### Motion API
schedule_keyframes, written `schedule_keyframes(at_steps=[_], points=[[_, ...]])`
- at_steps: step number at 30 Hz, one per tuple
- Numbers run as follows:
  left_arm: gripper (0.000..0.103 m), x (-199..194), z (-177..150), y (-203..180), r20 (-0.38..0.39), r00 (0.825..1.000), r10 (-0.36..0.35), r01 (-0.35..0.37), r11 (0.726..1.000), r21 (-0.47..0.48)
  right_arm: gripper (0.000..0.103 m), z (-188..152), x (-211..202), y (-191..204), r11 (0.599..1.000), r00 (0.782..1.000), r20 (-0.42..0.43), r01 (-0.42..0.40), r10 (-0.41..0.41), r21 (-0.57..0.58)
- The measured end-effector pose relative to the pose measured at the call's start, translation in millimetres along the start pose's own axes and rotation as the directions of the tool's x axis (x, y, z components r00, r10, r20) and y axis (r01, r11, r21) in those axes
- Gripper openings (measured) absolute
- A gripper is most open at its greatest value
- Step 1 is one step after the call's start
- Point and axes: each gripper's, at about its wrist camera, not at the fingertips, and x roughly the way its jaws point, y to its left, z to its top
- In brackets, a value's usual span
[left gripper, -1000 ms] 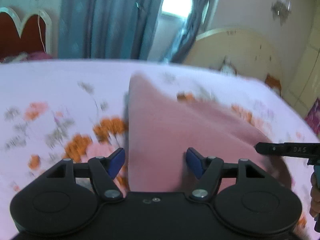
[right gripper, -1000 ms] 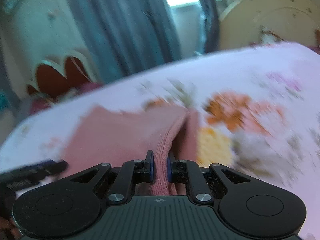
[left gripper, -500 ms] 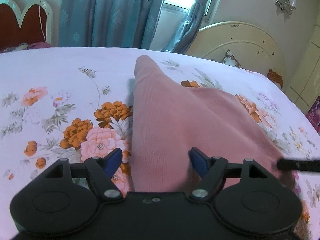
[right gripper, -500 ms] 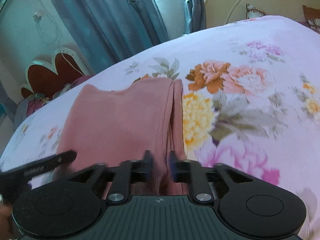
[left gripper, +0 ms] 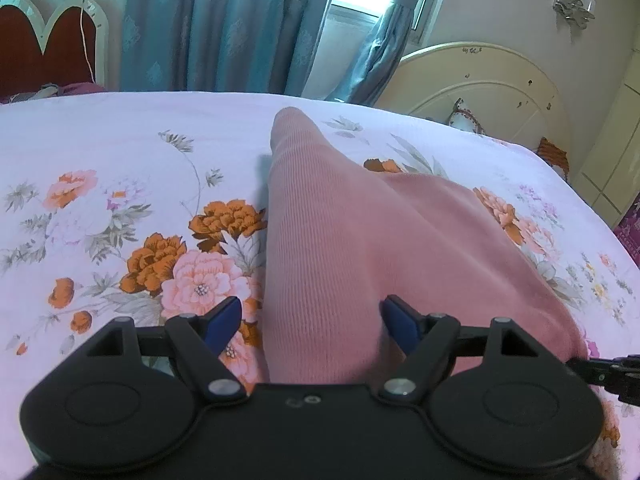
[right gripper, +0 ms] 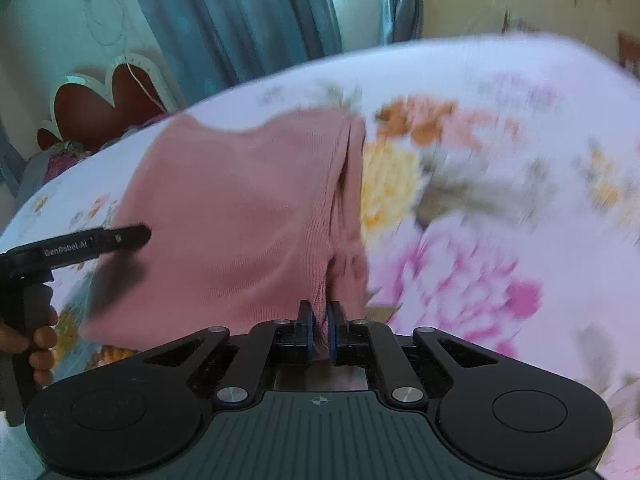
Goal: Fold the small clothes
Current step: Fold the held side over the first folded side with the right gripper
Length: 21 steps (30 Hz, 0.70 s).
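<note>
Left gripper (left gripper: 310,322) fingers spread over pink garment (left gripper: 360,248), right gripper (right gripper: 320,330) fingers clenched on its edge, floral bedsheet (left gripper: 120,208) beneath.

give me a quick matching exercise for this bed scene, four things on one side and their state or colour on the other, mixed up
Column one:
1. left hand-held gripper
2. right hand-held gripper
3. garment
4. curtains

Column two:
A. blue-grey, hanging behind the bed
B. shut on a pink fabric edge
C. open, blue pads on either side of the fabric
D. pink ribbed knit, lying on the floral bedsheet

Pairs: 1-C, 2-B, 3-D, 4-A
</note>
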Motion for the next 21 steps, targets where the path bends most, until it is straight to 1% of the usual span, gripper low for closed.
schedule_keyframes(at_steps=[1,2,5,8,9,13,14,15,16,17,18,19,21], points=[[0.079,1,-1,-1,-0.001,1.0,0.001,-0.001,1.0,0.0,0.006,-3,7,-2,1.0,0.999,-0.031,0.024,-0.024,-0.009],[0.079,2,-1,-1,-0.006,1.0,0.003,-0.003,1.0,0.001,0.006,-7,12,-6,1.0,0.999,-0.042,0.025,-0.025,-0.003],[0.079,2,2,-2,-0.016,1.0,0.014,-0.014,1.0,-0.004,0.006,0,8,-4,1.0,0.999,-0.052,0.01,-0.011,-0.018],[0.079,0,6,-2,-0.026,1.0,0.018,-0.018,1.0,0.0,0.007,9,-1,-10,0.999,0.999,-0.029,-0.019,0.02,0.036],[0.077,-1,8,-2,-0.029,0.999,0.015,-0.015,1.0,0.0,0.007,12,-4,-11,0.999,1.0,-0.015,-0.021,0.021,0.044],[0.077,-6,14,-3,-0.022,1.0,0.013,-0.013,1.0,0.011,0.007,31,-6,-11,0.996,0.999,0.022,-0.034,0.033,0.078],[0.077,-8,16,-3,-0.017,1.0,0.011,-0.011,1.0,0.012,0.008,37,-4,-13,0.994,0.999,0.03,-0.045,0.042,0.095],[0.077,-9,18,-4,-0.013,1.0,0.011,-0.011,1.0,0.013,0.01,42,-3,-16,0.992,0.998,0.036,-0.054,0.05,0.113],[0.077,-9,21,-4,-0.011,1.0,0.011,-0.011,1.0,0.013,0.014,48,0,-18,0.989,0.998,0.044,-0.061,0.055,0.134],[0.077,-10,24,-3,-0.008,1.0,0.009,-0.009,1.0,0.008,0.034,53,2,-20,0.986,0.997,0.057,-0.068,0.06,0.153],[0.077,-10,28,-3,-0.006,1.0,0.008,-0.008,1.0,0.003,0.059,58,4,-21,0.983,0.996,0.074,-0.071,0.059,0.167],[0.077,-10,31,-2,-0.002,1.0,0.007,-0.007,1.0,-0.002,0.062,62,6,-22,0.983,0.994,0.091,-0.07,0.055,0.171],[0.077,-10,39,-1,0.007,1.0,0.004,-0.004,1.0,-0.007,0.062,73,12,-20,0.984,0.993,0.103,-0.067,0.051,0.162]])
